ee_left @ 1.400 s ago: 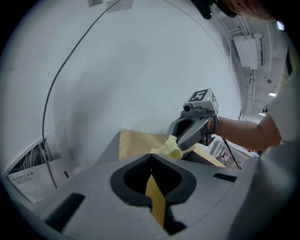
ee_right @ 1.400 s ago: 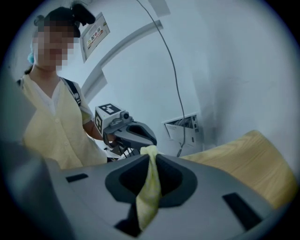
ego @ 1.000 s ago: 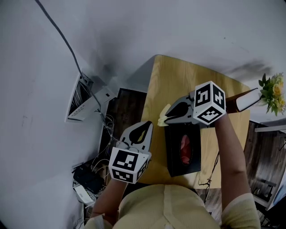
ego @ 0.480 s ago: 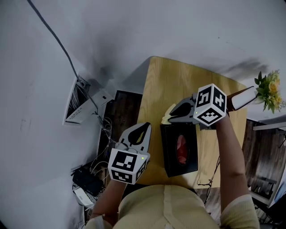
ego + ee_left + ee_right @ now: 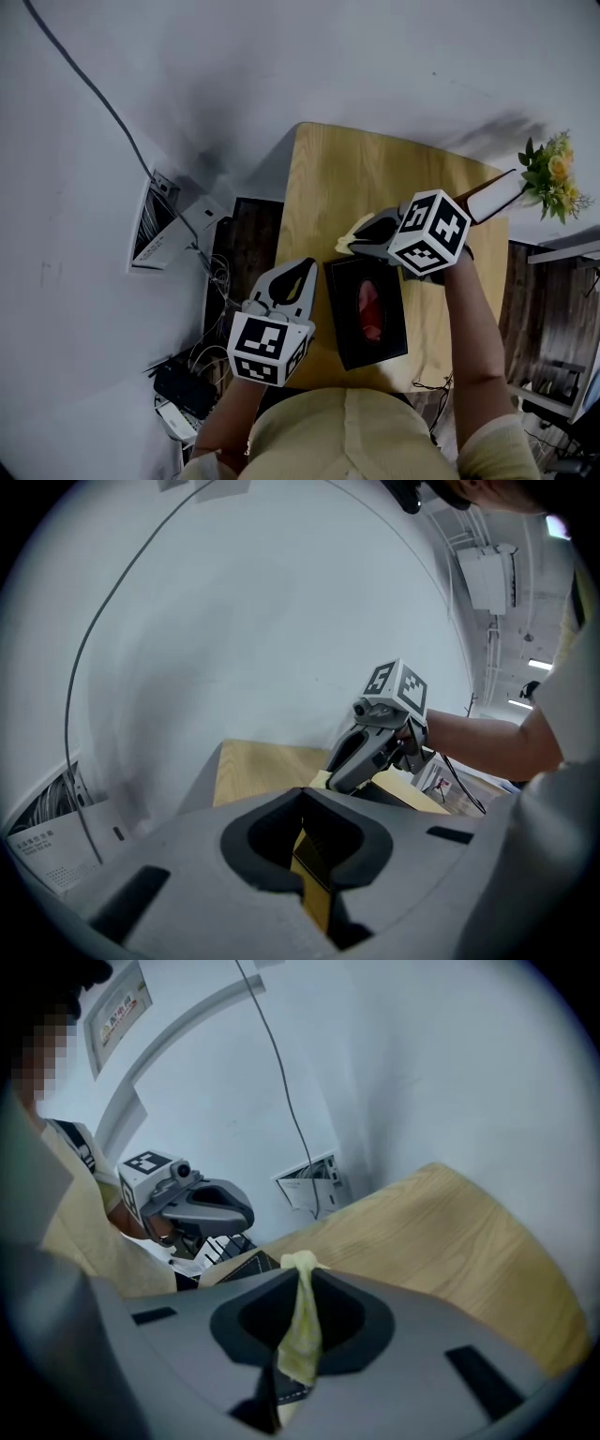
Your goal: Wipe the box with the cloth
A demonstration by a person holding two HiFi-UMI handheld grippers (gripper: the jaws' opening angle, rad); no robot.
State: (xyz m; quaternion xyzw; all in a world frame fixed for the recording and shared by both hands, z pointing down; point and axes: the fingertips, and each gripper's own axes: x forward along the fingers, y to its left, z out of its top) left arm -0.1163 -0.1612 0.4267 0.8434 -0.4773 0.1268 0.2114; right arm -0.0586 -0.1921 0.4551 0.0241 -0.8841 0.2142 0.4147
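A black box [image 5: 367, 314] with a red oval opening in its top lies on the wooden table [image 5: 375, 178]. My right gripper [image 5: 350, 247] hovers at the box's far edge, shut on a pale yellow cloth [image 5: 343, 244]. In the right gripper view the cloth [image 5: 301, 1321] hangs pinched between the jaws, with a corner of the box [image 5: 236, 1267] just beyond. My left gripper [image 5: 303, 265] is shut and holds nothing, beside the box's left side over the table's left edge. The left gripper view looks past its closed jaws at the right gripper [image 5: 349, 767] and the cloth [image 5: 321, 779].
A white vase [image 5: 491, 194] with yellow flowers [image 5: 553, 176] stands at the table's far right corner. Left of the table, a white wall box [image 5: 153, 221] and tangled cables [image 5: 211, 272] lie by the floor. A dark cable [image 5: 436, 375] hangs at the near right edge.
My right gripper, still holding the cloth, has tilted and shifted a little to the right along the box's far edge. The left gripper has barely moved beside the box.
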